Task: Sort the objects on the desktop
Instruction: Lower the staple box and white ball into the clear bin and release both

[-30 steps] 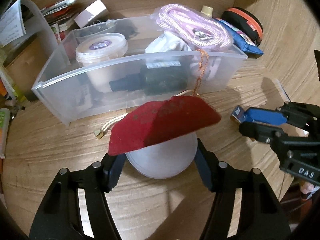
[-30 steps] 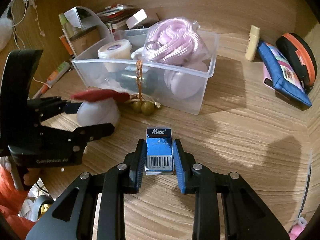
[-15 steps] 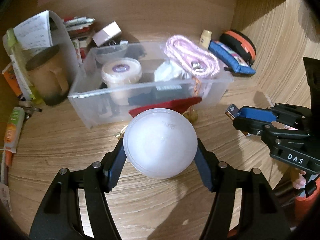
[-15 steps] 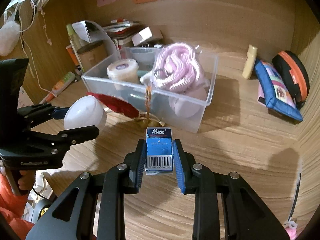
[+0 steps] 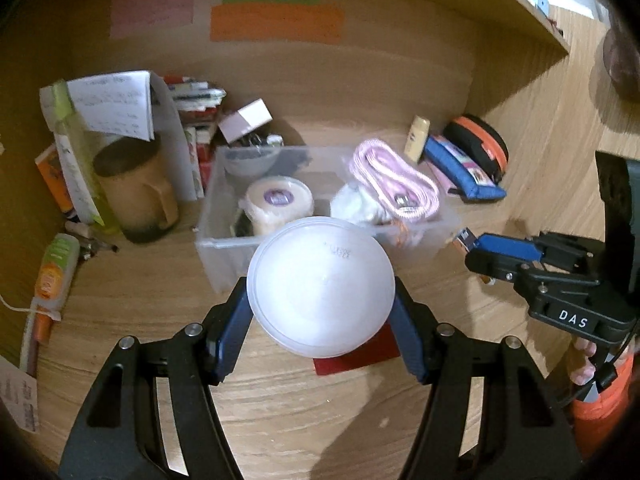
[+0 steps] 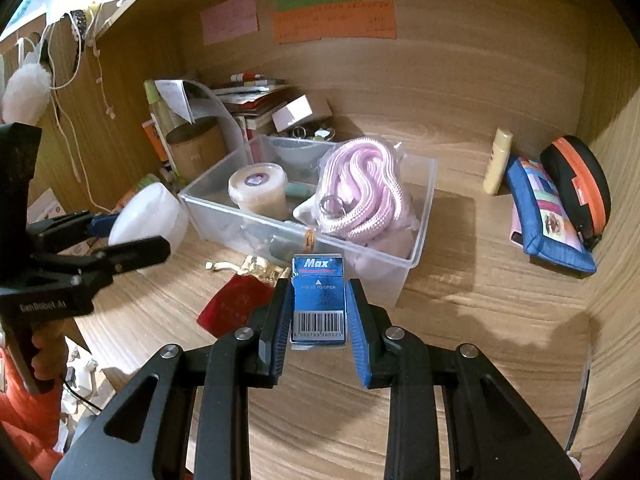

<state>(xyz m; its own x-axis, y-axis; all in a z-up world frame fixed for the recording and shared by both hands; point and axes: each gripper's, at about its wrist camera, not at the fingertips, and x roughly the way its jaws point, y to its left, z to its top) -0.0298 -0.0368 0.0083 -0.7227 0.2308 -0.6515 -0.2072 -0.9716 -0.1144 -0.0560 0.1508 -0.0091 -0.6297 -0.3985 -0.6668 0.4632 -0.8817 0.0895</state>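
Between the jaws of the left gripper (image 5: 320, 316) sits a round, translucent white plastic lid-like dome (image 5: 320, 286), pinched at its two sides and held clear above the wooden surface (image 5: 280, 420); the right gripper (image 6: 318, 314) pinches a small blue "Max" staple box with a barcode (image 6: 318, 304), also lifted. Below the dome lies a flat dark red pouch (image 6: 234, 306), with a gold-foil trinket on a cord (image 6: 262, 268) just beside it. Beyond stands the clear plastic bin (image 6: 416, 256), already holding a cream tub with a purple label (image 6: 258, 188) and a bagged coil of pink rope (image 6: 362, 196). The step in hand looks like carrying both items to the bin. Next, each gripper would need to pass over the near rim and find a free gap, likely left of the rope, before the jaws part
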